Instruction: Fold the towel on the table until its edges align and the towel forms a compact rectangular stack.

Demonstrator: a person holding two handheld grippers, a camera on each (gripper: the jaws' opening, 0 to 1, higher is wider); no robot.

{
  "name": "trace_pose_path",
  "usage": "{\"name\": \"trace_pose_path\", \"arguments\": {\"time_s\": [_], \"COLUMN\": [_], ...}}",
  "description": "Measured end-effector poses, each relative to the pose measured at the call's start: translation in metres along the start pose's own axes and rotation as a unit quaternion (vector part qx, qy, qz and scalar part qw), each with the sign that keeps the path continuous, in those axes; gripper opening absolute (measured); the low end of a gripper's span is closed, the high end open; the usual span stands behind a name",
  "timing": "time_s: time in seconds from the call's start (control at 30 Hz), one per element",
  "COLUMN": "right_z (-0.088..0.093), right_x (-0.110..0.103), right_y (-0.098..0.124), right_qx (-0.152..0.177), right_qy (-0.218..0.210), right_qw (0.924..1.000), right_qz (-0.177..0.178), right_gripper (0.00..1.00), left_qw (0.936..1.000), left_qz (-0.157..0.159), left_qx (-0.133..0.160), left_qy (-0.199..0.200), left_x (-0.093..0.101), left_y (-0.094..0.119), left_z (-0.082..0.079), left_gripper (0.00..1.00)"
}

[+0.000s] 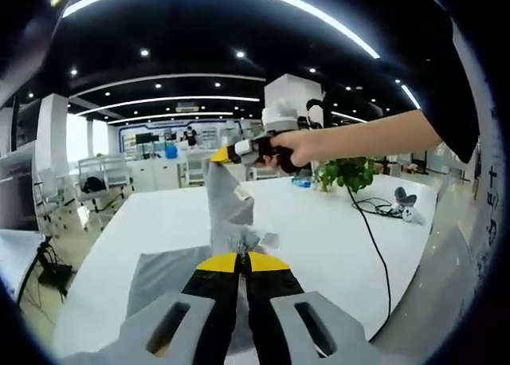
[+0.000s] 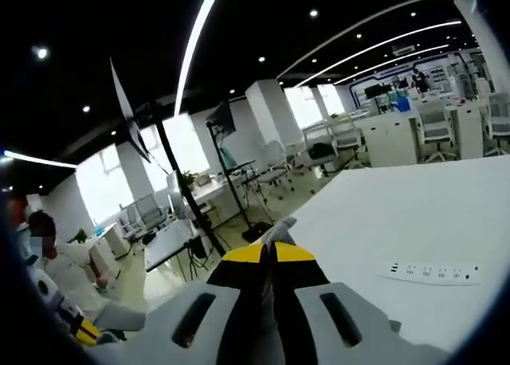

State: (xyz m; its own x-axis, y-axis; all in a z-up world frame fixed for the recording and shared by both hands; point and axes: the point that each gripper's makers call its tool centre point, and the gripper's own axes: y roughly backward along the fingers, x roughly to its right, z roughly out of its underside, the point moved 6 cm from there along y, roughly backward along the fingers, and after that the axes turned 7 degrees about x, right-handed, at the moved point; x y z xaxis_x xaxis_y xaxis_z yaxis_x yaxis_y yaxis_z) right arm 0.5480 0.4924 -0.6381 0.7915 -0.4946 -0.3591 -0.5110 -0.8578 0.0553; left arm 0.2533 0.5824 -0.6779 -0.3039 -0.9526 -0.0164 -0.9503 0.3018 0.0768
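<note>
Left tool and right tool each pinch the grey towel; its lower part hides behind the jaws above the white bench.

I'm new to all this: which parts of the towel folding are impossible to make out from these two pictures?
- Left gripper view: the near part of the towel is covered by the left gripper, so its full outline and edge alignment stay unknown.
- Left gripper view: the right gripper is small and distant; its pinch on the towel looks shut.
- Right gripper view: the right gripper hides all but a grey sliver of cloth.
</note>
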Motion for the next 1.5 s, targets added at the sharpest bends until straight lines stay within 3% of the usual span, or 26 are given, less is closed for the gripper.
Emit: {"name": "trace_pose_path", "arguments": {"time_s": [0.4,0.63,1.0,1.23,1.3,1.5], "right_z": [0.011,0.029,0.084,0.122,0.134,0.165], "right_x": [-0.021,-0.026,-0.020,-0.018,-0.018,-0.017], "right_y": [-0.028,-0.047,-0.094,-0.132,-0.143,-0.172], "right_qx": [-0.010,-0.024,-0.076,-0.107,-0.117,-0.137], "right_qy": [0.004,0.005,-0.009,-0.002,-0.002,0.024], "right_qw": [0.9998,0.9995,0.9970,0.9941,0.9929,0.9899], "right_qz": [-0.017,-0.018,0.001,0.016,0.019,0.027], "right_gripper": [0.00,0.00,0.01,0.01,0.01,0.01], "left_qw": [0.9977,0.9931,0.9794,0.9668,0.9604,0.9492], "left_qz": [-0.053,-0.098,-0.166,-0.207,-0.221,-0.244], "left_qx": [0.014,0.015,-0.001,-0.006,-0.010,-0.009], "left_qy": [0.041,0.062,0.114,0.150,0.170,0.198], "left_x": [-0.019,-0.034,-0.064,-0.086,-0.094,-0.112], "left_y": [0.016,0.025,0.031,0.031,0.031,0.033], "left_z": [0.011,0.024,0.069,0.094,0.105,0.125], "left_gripper": [0.02,0.02,0.02,0.02,0.03,0.03]}}
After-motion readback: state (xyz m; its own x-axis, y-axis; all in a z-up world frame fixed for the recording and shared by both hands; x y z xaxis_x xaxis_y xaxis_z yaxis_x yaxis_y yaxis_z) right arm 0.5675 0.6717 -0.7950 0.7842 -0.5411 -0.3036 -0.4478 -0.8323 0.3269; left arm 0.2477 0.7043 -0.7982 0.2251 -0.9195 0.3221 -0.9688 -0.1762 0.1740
